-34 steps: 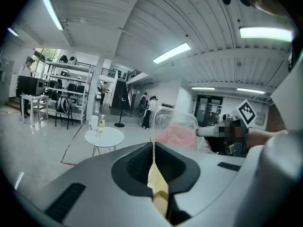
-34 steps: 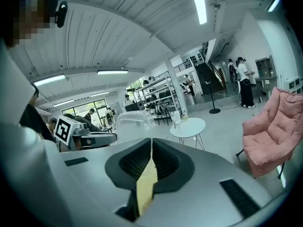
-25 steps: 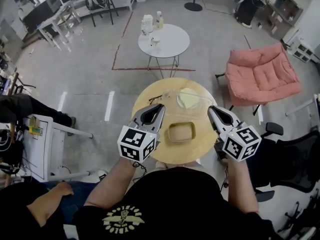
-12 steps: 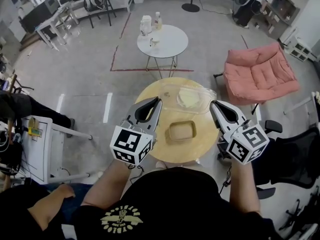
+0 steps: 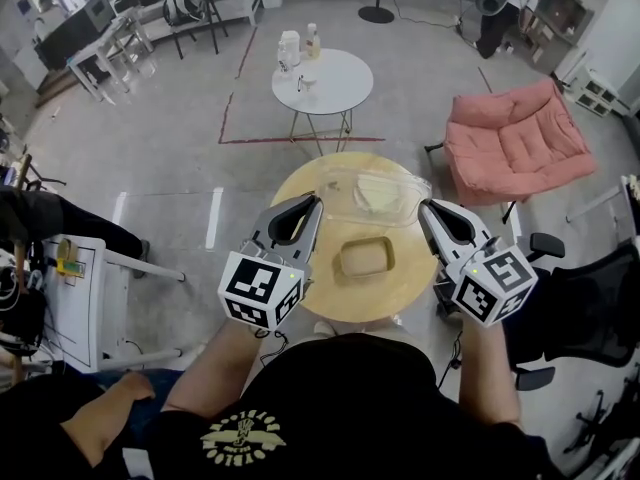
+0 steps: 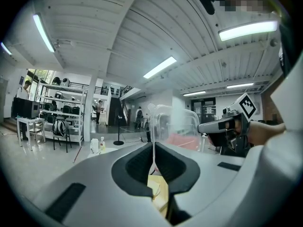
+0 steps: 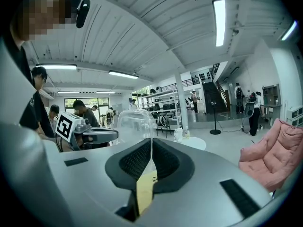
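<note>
A round wooden table [image 5: 412,280] carries a clear plastic container [image 5: 376,194] at its far side and a tan rectangular tray [image 5: 364,257] in the middle. My left gripper [image 5: 315,201] hovers over the table's left edge, jaws shut with nothing between them. My right gripper [image 5: 424,208] hovers over the right edge, likewise shut and empty. The tray lies between the two. In the left gripper view the shut left gripper [image 6: 153,144] points at the clear container [image 6: 173,123], with the right gripper [image 6: 227,126] beyond. In the right gripper view, the right gripper [image 7: 151,142] faces the clear container [image 7: 135,122].
A white round table [image 5: 335,86] with bottles [image 5: 314,40] stands beyond. A pink armchair [image 5: 515,143] sits at the right, a black office chair [image 5: 585,318] nearer. A white cart [image 5: 85,278] and a seated person [image 5: 45,223] are at the left. Shelves [image 6: 61,110] line the back.
Both grippers have drawn back slightly toward me and tilted up a little, so more ceiling shows in their views. Both stay shut. The container and tray have not moved.
</note>
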`<action>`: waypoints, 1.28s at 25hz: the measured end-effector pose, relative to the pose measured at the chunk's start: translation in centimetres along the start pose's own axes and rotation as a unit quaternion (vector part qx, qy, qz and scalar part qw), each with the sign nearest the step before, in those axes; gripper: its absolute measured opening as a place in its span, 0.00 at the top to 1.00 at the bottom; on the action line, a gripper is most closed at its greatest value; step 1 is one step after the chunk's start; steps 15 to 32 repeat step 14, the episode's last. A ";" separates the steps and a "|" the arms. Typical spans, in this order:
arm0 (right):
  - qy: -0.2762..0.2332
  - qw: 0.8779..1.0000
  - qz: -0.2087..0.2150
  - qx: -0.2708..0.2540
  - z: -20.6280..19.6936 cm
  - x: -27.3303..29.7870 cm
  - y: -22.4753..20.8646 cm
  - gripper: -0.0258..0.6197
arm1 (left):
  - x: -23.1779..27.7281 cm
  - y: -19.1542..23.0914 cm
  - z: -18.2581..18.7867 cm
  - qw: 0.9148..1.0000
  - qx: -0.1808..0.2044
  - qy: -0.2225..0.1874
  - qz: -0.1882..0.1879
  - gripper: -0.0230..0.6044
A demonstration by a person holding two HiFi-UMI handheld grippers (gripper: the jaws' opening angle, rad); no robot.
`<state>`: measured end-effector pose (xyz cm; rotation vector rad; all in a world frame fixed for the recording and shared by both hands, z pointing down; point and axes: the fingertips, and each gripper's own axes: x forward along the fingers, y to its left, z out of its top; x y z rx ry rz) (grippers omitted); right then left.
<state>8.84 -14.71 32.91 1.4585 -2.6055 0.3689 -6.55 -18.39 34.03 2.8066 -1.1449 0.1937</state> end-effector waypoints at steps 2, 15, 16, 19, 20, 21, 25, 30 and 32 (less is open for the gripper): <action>0.001 1.000 -0.002 0.001 -0.3 -0.1 0.3 0.92 | -0.1 0.0 -0.3 1.000 -0.003 0.002 -0.001 0.92; 0.011 1.000 0.000 0.004 -1.0 -0.7 1.0 0.92 | -0.7 -0.3 -1.0 1.000 -0.013 0.001 -0.001 0.92; 0.011 1.000 0.000 0.004 -1.0 -0.7 1.0 0.92 | -0.7 -0.3 -1.0 1.000 -0.013 0.001 -0.001 0.92; 0.011 1.000 0.000 0.004 -1.0 -0.7 1.0 0.92 | -0.7 -0.3 -1.0 1.000 -0.013 0.001 -0.001 0.92; 0.011 1.000 0.000 0.004 -1.0 -0.7 1.0 0.92 | -0.7 -0.3 -1.0 1.000 -0.013 0.001 -0.001 0.92; 0.011 1.000 0.000 0.004 -1.0 -0.7 1.0 0.92 | -0.7 -0.3 -1.0 1.000 -0.013 0.001 -0.001 0.92; 0.011 1.000 0.000 0.004 -1.0 -0.7 1.0 0.92 | -0.7 -0.3 -1.0 1.000 -0.013 0.001 -0.001 0.92; 0.011 1.000 0.000 0.004 -1.0 -0.7 1.0 0.92 | -0.7 -0.3 -1.0 1.000 -0.013 0.001 -0.001 0.92; 0.011 1.000 0.000 0.004 -1.0 -0.7 1.0 0.92 | -0.7 -0.3 -1.0 1.000 -0.013 0.001 -0.001 0.92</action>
